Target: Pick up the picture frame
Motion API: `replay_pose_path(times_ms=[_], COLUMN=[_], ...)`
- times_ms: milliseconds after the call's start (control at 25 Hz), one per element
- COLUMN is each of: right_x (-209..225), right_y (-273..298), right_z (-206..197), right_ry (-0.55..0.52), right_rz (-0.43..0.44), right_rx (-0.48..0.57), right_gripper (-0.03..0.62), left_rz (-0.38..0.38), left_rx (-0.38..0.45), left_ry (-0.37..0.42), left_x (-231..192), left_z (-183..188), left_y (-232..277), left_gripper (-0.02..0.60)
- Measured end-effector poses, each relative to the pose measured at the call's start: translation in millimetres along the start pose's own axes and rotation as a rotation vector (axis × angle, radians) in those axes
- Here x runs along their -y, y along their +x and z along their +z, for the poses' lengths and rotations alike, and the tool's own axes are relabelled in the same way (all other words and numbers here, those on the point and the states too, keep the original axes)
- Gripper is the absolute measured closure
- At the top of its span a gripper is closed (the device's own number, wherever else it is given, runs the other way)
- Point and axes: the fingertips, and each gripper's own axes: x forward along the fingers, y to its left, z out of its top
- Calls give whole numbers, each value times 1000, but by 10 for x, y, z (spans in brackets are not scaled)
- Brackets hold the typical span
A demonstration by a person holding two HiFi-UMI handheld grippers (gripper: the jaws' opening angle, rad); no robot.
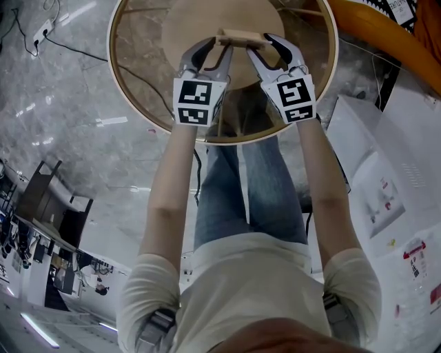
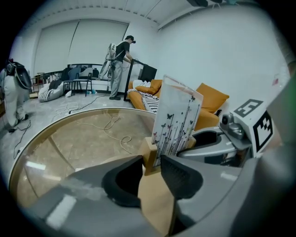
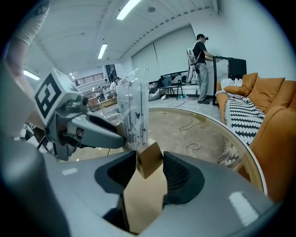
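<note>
The picture frame [image 1: 241, 38] is a clear panel printed with butterflies [image 2: 178, 120], standing upright in a pale wooden base on the round glass table [image 1: 138, 103]. My left gripper [image 1: 215, 43] is at the base's left end and my right gripper [image 1: 265, 43] at its right end. In the left gripper view the wooden end [image 2: 149, 155] sits between the dark pads of the left gripper [image 2: 150, 169], touching both. In the right gripper view the other wooden end [image 3: 149, 159] fills the gap of the right gripper [image 3: 149, 169], and the panel [image 3: 132, 118] rises behind it.
The table has a tan rim and a round wooden foot [image 1: 220, 21] under the glass. A cable [image 2: 111, 132] lies on the floor below. An orange sofa [image 3: 273, 115] stands beside the table, white boxes [image 1: 386, 179] to the right. A person [image 2: 121, 67] stands far back.
</note>
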Motion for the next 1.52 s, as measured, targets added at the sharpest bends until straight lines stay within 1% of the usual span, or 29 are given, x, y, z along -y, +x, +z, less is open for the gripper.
replay_pose_path(times_ms=[400, 600, 760, 1160, 1520], right_x=[-37, -146, -278, -783, -1401], right_y=[-82, -201, -370, -940, -1469], right_z=[20, 105, 216, 420, 722], right_ry=[-2, -14, -15, -36, -74], right_rz=[-27, -39, -52, -91, -110], right_rx=[-5, 3, 20, 66, 111], right_gripper=[421, 419, 421, 421, 422], left_rz=[9, 5, 4, 2, -3], left_rx=[5, 10, 20, 84, 129], left_ry=[16, 16, 17, 26, 24], left_x=[27, 77, 154, 445, 642], left_z=[15, 28, 108, 189, 244], left_y=[-75, -245, -474, -1182, -2011], left_gripper=[468, 469, 474, 474, 474])
